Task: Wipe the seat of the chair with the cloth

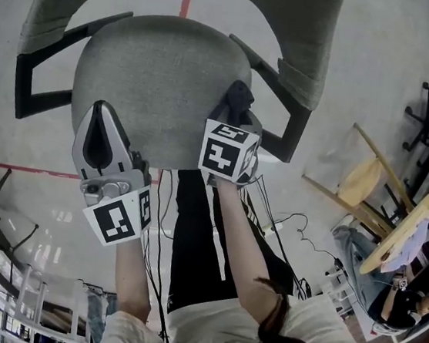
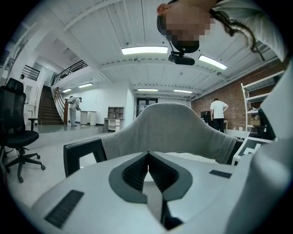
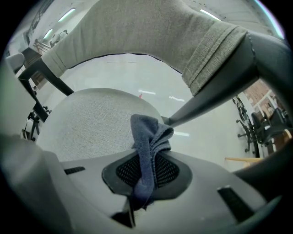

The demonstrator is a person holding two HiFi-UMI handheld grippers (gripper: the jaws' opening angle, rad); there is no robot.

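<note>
The chair has a grey fabric seat (image 1: 163,83), a grey backrest (image 1: 181,0) and black armrests (image 1: 35,86). A dark blue cloth (image 1: 239,100) is bunched at the seat's right side, by the right armrest (image 1: 284,113). My right gripper (image 1: 235,119) is shut on it. In the right gripper view the cloth (image 3: 149,137) sticks up out of the right gripper (image 3: 146,160) above the seat (image 3: 87,123). My left gripper (image 1: 98,107) hovers over the seat's front left, shut and holding nothing. The left gripper (image 2: 148,154) faces the backrest (image 2: 169,123).
A wooden chair (image 1: 364,181) and round table (image 1: 401,229) stand on the floor to the right, with a seated person (image 1: 408,303) beyond. Red tape (image 1: 21,168) crosses the floor. A black office chair (image 2: 18,132) stands to the left. Cables (image 1: 286,222) trail by my legs.
</note>
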